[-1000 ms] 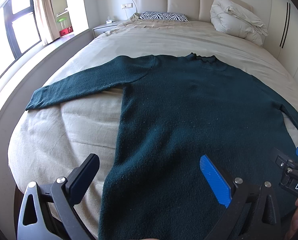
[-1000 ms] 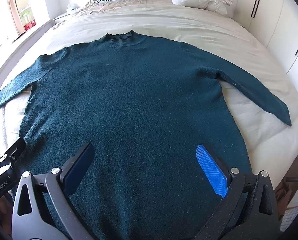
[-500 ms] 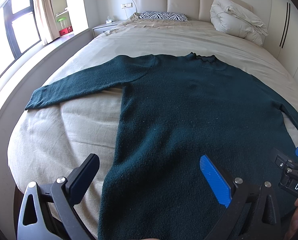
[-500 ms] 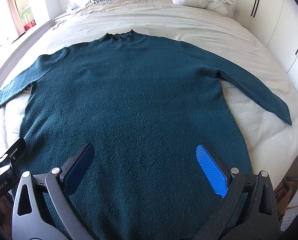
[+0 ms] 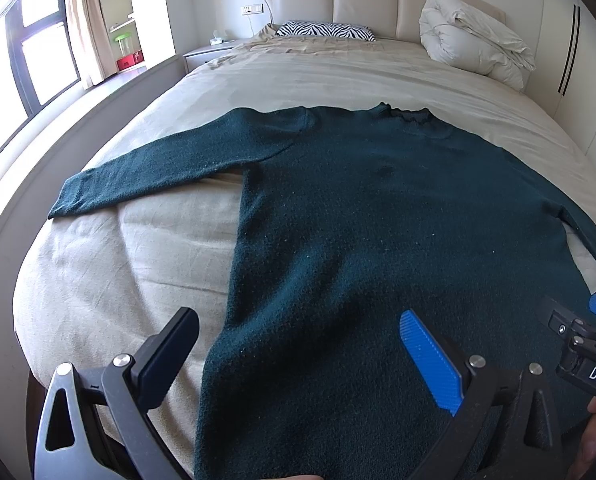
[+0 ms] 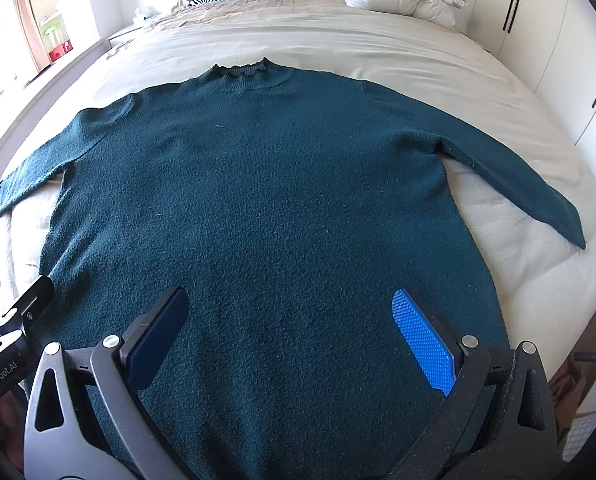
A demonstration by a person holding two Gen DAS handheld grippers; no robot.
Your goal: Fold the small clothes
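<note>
Sweater (image 6: pixel 282 200) flat beneath both wide-spread tongs (image 5: pixel 298 336) (image 6: pixel 290 316)

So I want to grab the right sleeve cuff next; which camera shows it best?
The right wrist view: the right sleeve cuff lies fully visible on the bed. In the left wrist view that sleeve runs out of frame, cuff unseen.

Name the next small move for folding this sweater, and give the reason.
Probably send the left claw out to the cuff of the left sleeve and fold it across the body. The sweater lies flat on the bed, both sleeves spread; both claws hang open, holding nothing.
</note>
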